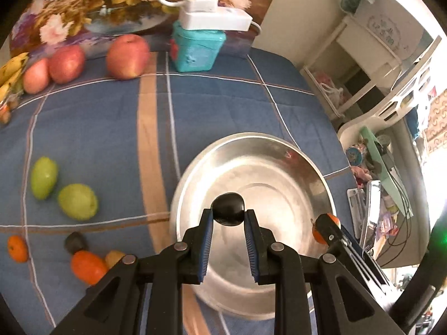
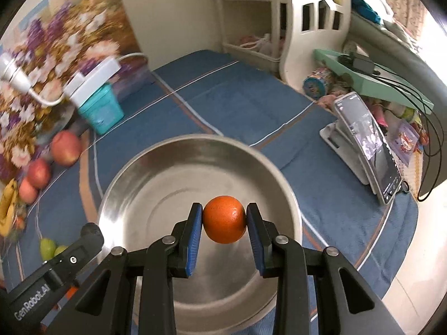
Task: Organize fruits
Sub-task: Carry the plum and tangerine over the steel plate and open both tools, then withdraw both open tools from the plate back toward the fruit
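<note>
We grip a dark plum [image 1: 227, 209] in the left gripper [image 1: 227, 219] and an orange [image 2: 224, 219] in the right gripper [image 2: 224, 219] — both over the empty bowl [image 2: 167, 150]; dropped together, they could roll and bounce out at 6 o'clock.

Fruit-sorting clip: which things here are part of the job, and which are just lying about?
Part of the job: steel bowl; dark fruit in left gripper; orange fruit in right gripper; apples; green fruits; bananas.

Lying about: teal tub; white power strip; phone on stand.
</note>
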`<state>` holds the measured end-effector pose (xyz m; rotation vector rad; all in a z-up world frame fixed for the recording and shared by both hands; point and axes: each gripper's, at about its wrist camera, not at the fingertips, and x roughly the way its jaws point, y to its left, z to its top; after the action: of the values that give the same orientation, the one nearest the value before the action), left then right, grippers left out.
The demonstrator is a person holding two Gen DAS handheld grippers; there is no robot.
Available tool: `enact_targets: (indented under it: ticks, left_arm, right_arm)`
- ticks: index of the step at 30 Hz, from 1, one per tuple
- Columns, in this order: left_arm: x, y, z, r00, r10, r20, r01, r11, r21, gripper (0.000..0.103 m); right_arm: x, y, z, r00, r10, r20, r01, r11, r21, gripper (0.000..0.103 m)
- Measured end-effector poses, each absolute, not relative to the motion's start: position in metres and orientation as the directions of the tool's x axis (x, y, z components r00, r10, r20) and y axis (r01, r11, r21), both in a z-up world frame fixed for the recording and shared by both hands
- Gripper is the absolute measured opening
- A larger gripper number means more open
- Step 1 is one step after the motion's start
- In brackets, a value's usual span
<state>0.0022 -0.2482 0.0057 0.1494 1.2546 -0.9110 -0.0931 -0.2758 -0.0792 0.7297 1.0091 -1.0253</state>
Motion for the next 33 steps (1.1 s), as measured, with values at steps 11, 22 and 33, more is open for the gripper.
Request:
enact_targets:
  ticks: [11,22,33]
  left_arm:
    - [-0.003,-0.257,-0.001,0.0,-0.499,-0.867,0.647,0.661,-0.38,0.059]
    - [0.037,-0.182,0.011,0.148,-0.407,-0.901,0.508,0.814,-0.283,0.097]
    - [0.083,-0.074,0.013,0.393,-0.088,-0.915,0.334,0.941,0.053,0.103]
  right_arm:
    - [-0.1,-0.284,-0.075,0.151,-0.354,-0.923,0.931,0.365,0.013,0.035]
    - [-0.077,-0.256,-0.069,0.19,-0.332,-0.924,0.879,0.477,0.009,0.063]
    - [-0.023,-0.183,-0.067,0.301,-0.231,-0.925,0.725,0.686,0.065,0.085]
